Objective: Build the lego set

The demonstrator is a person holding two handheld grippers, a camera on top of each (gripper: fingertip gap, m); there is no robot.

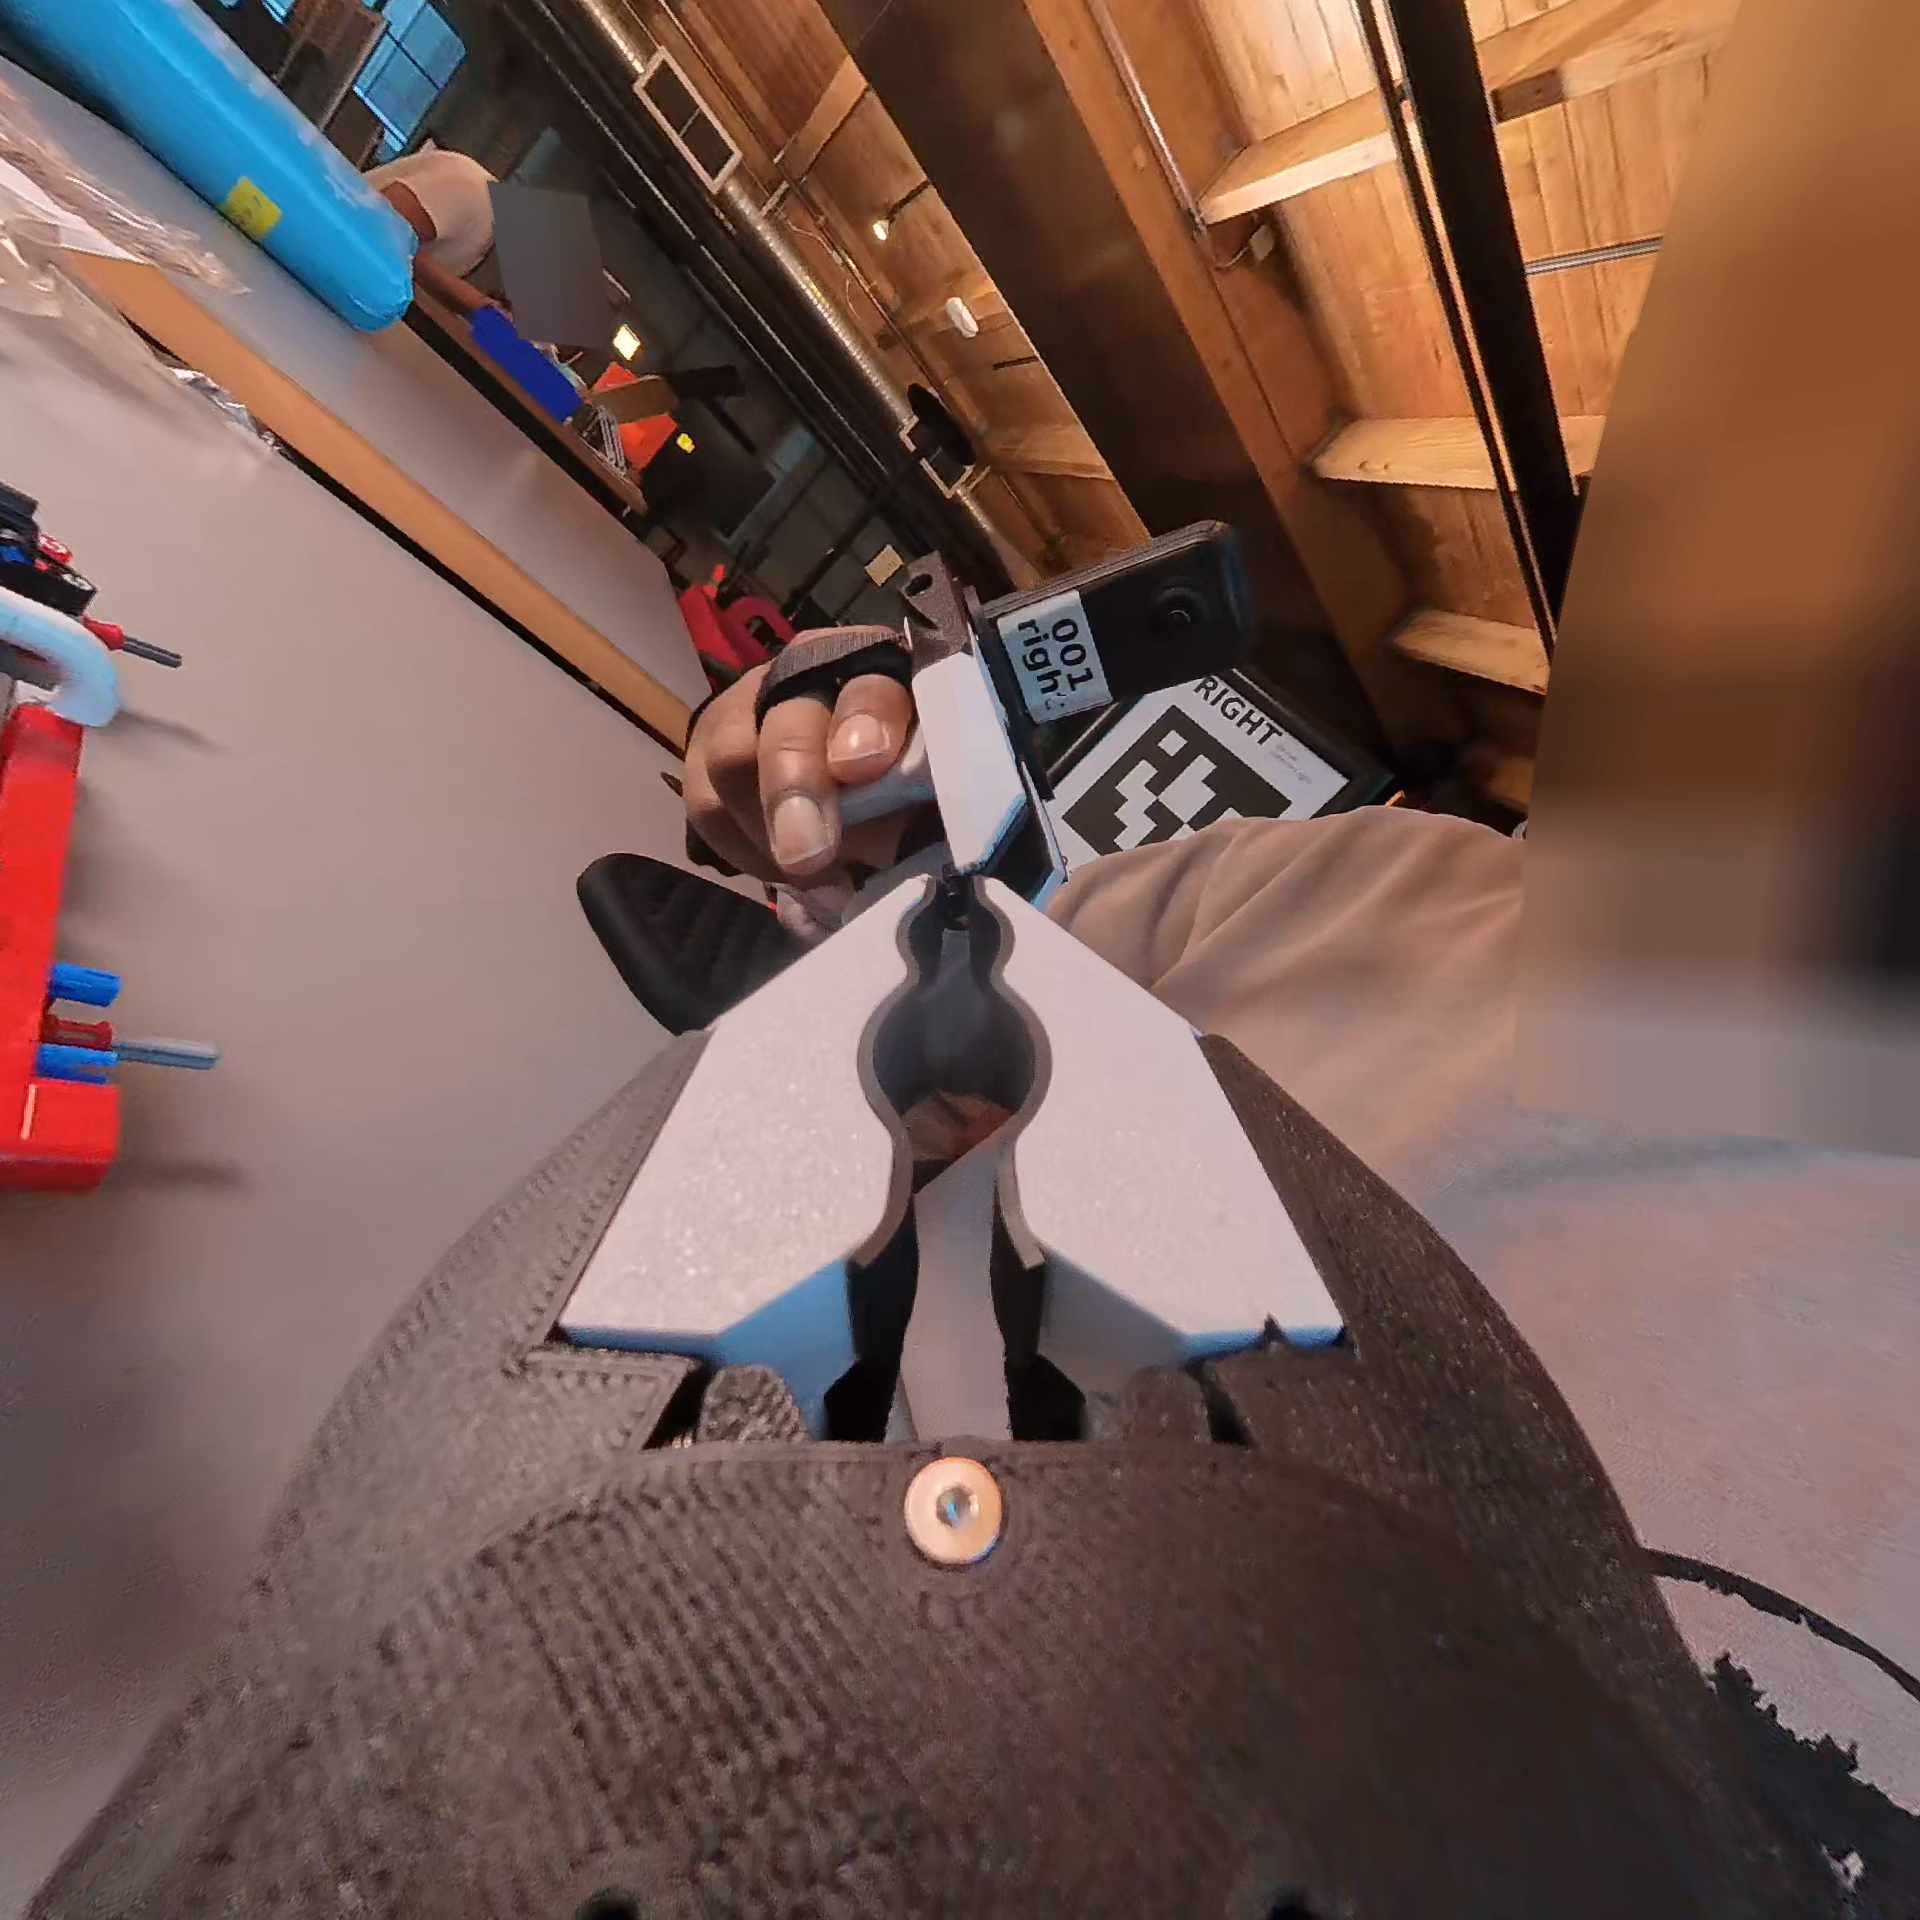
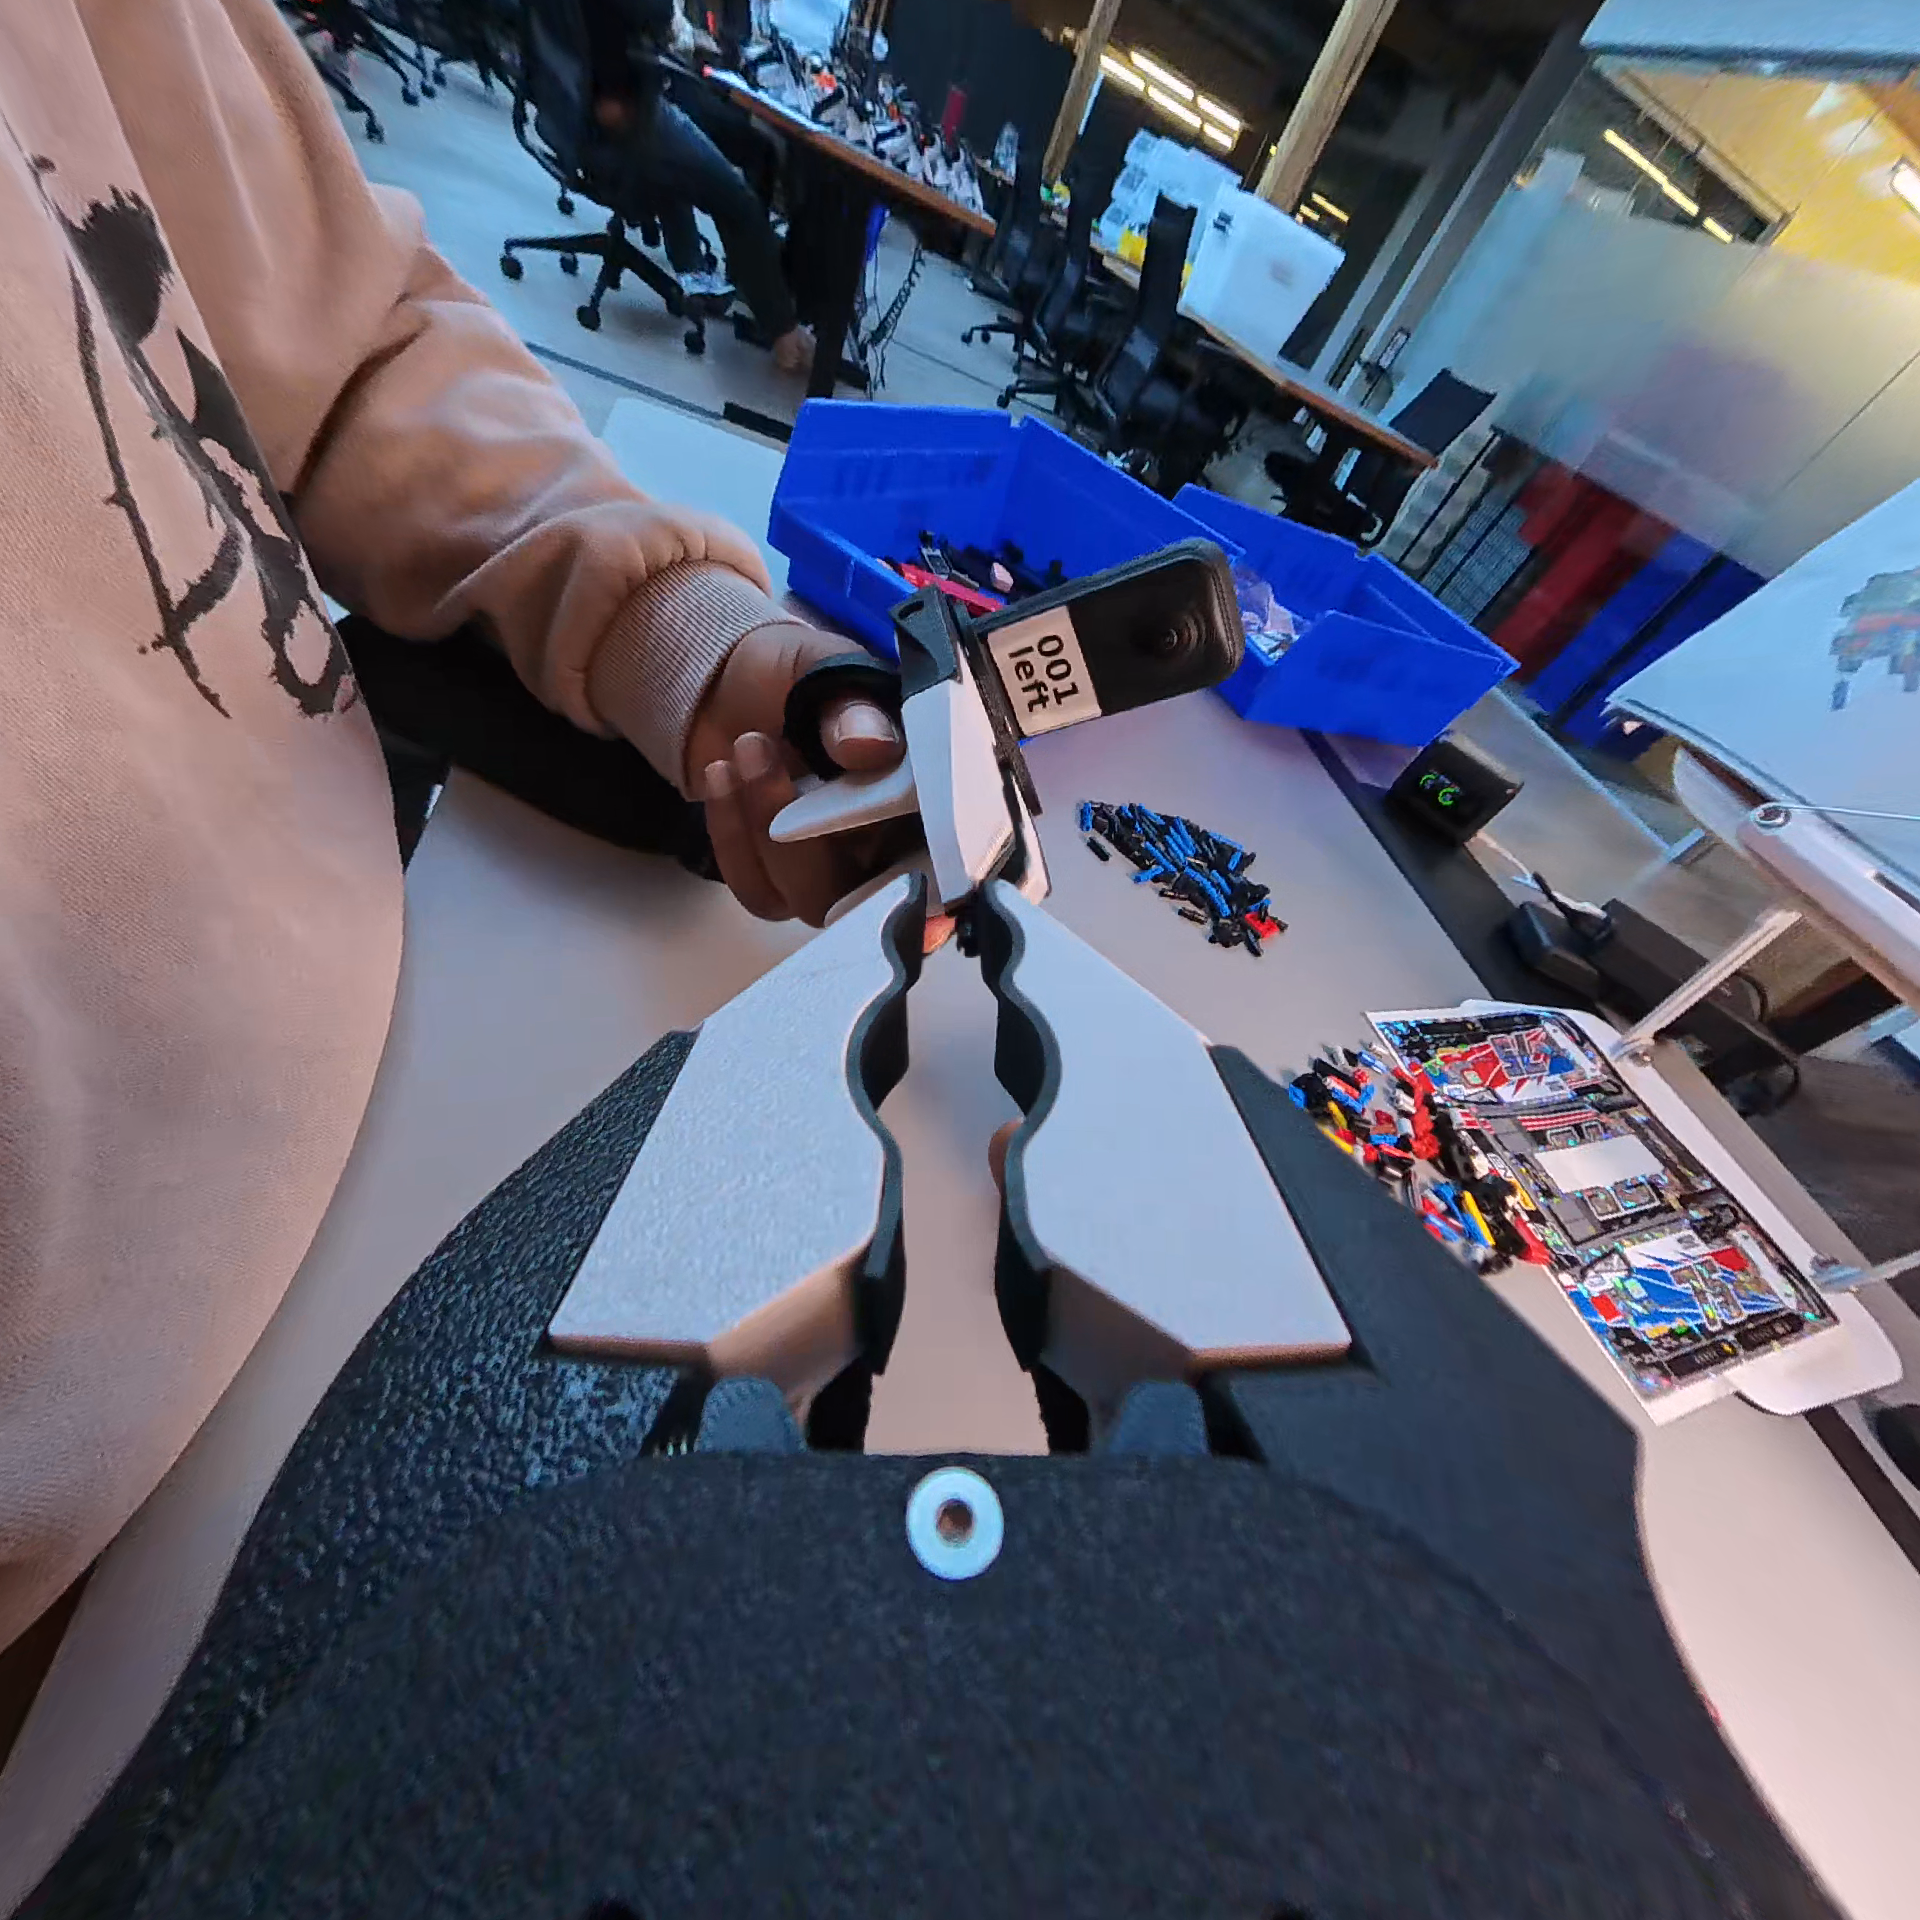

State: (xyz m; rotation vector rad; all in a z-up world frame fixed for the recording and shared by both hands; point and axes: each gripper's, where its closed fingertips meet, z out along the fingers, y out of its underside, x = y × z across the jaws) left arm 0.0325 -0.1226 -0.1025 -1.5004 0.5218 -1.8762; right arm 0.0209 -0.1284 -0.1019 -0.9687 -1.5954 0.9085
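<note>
It was a large open-plan workshop or lab. Long worktables (image 2: 894, 177) ran in rows with black rolling office chairs (image 2: 613, 239), and a person (image 2: 686, 156) sat at 1. Exposed timber beams (image 1: 1299, 156) and a metal duct (image 1: 831, 301) crossed the ceiling. On the grey table (image 2: 1195, 769) stood blue parts bins (image 2: 935, 488) beside a pile of small pieces (image 2: 1184, 873) and a sticker sheet (image 2: 1590, 1174).
</note>
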